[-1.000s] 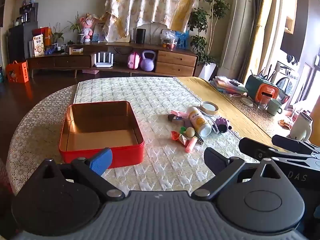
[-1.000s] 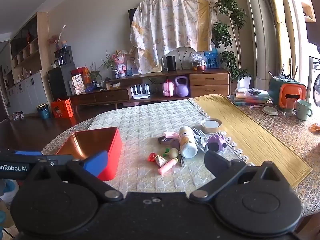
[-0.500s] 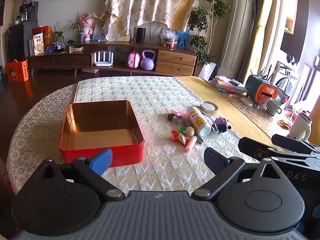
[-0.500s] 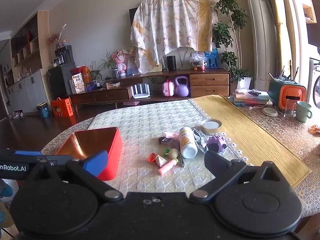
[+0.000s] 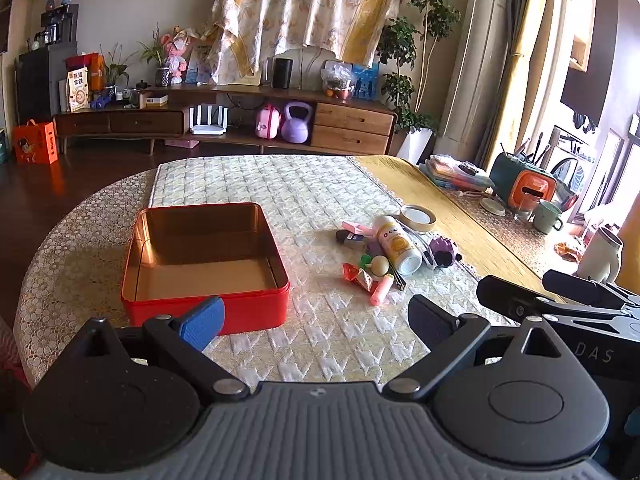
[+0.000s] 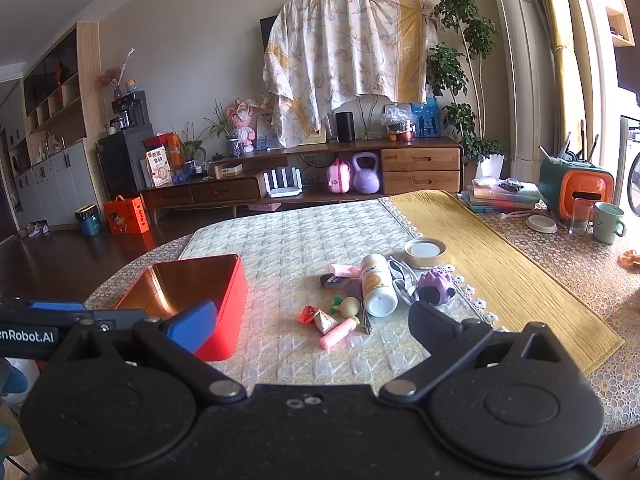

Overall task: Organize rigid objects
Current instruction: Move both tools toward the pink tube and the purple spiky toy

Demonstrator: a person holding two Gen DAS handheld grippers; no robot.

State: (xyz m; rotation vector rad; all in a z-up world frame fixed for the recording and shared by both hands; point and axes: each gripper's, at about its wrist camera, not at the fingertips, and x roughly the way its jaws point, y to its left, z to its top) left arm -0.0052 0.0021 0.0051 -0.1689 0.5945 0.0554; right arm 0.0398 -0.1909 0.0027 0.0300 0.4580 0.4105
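- Small items clustered mid-tabletop (image 6: 280, 240), right of the red tin (image 5: 204, 264), which is empty, presumably the place to put them.
- White bottle (image 6: 377, 284) lies on its side, long axis running away from the cameras, base end nearest.
- Pink tube (image 6: 338, 333) lies slantwise beside it.
- Left claw (image 5: 316, 320) and right claw (image 6: 312, 326) both wide open, holding nothing, near the table's edge.

Ahead of my left claw (image 5: 316, 318), just past its blue finger, sits the red tin (image 5: 208, 304), open, copper-lined, nothing in it. Farther out, toward my dark finger's side, lies the heap: a white bottle (image 5: 398, 242) on its side, a pink tube (image 5: 380, 290) nearest me, a red-wrapped sweet (image 5: 352, 272), a purple piece (image 5: 442, 250), and a tape roll (image 5: 418, 218) lying flat at the far edge.
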